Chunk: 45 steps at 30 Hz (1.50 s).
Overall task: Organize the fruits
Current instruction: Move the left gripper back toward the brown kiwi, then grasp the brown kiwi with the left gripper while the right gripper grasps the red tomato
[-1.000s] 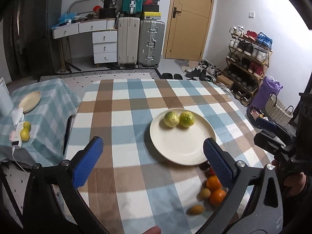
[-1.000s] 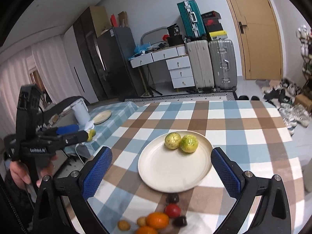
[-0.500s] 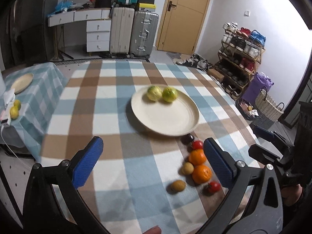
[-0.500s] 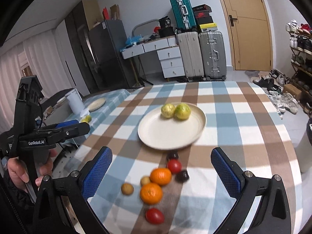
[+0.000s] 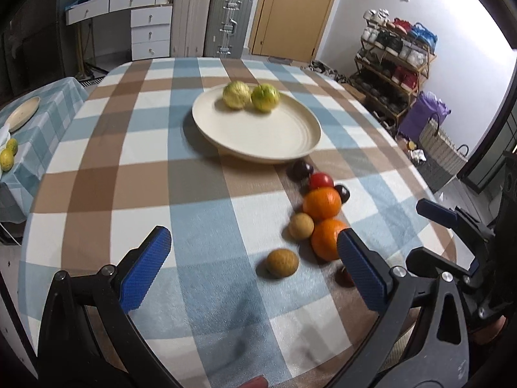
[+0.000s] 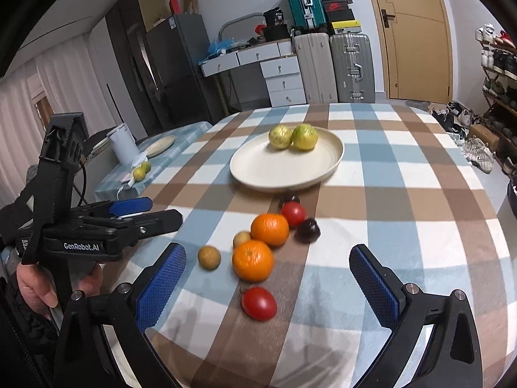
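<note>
A cream plate (image 5: 274, 135) (image 6: 274, 169) on the checked table holds two yellow-green fruits (image 5: 250, 95) (image 6: 292, 136). In front of it lie two oranges (image 6: 253, 260) (image 5: 321, 203), two red tomatoes (image 6: 259, 303) (image 6: 293, 214), two dark plums (image 6: 308, 230) (image 5: 302, 170) and two small brown fruits (image 6: 209, 257) (image 5: 281, 262). My left gripper (image 5: 252, 271) is open and empty above the near table edge, the brown fruit between its fingers. My right gripper (image 6: 268, 287) is open and empty, with the near tomato and orange between its fingers.
A side table at the left carries a small plate (image 6: 160, 145), a white jug (image 6: 122, 144) and two lemons (image 5: 8, 153). Suitcases (image 6: 336, 68), drawers and a door stand at the back. A shoe rack (image 5: 392, 64) and a basket (image 5: 444, 144) stand at the right.
Both grippers have drawn back toward the near table edge and tilted down. The loose fruits in front of the plate now sit in fuller view. Both stay open.
</note>
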Tool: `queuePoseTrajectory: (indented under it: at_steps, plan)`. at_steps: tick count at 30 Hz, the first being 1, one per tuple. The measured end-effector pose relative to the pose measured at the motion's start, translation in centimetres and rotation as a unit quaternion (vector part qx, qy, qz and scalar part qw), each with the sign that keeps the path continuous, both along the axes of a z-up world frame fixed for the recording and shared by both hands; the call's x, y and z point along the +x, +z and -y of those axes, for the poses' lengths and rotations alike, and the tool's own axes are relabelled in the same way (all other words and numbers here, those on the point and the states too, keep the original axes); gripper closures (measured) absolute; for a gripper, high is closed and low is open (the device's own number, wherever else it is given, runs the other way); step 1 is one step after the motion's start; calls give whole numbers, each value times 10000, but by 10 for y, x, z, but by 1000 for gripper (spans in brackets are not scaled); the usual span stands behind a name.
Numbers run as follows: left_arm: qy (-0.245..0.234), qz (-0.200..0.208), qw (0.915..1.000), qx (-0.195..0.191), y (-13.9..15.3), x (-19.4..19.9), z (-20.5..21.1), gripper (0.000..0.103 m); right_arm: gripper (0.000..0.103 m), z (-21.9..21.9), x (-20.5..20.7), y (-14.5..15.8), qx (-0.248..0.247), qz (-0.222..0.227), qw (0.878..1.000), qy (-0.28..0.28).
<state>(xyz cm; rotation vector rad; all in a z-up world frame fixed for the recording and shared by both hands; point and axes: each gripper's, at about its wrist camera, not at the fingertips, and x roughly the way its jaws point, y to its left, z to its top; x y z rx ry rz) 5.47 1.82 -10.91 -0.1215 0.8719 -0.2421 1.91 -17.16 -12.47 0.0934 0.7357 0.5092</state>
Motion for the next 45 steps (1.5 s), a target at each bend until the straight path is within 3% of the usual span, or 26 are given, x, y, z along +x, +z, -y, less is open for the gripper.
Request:
queuePoseTrajectory:
  at_steps: [20, 26, 32, 37, 45]
  plan:
    - [-280, -380, 9989, 19, -43, 14, 13, 1, 0, 6, -2, -21, -6, 0, 10000, -53]
    - [-563, -438, 9974, 39, -49, 14, 22, 20, 0, 10, 0, -24, 38, -32, 10000, -64]
    - [-752, -440, 9962, 33, -52, 13, 26, 46, 0, 10, 0, -25, 30, -40, 10000, -64]
    - [-958, -386, 9946, 92, -52, 9, 30, 77, 0, 11, 1, -26, 35, -63, 10000, -57]
    - [-1015, -317, 9943, -43, -50, 5, 26, 78, 0, 10, 0, -26, 6, -50, 10000, -30]
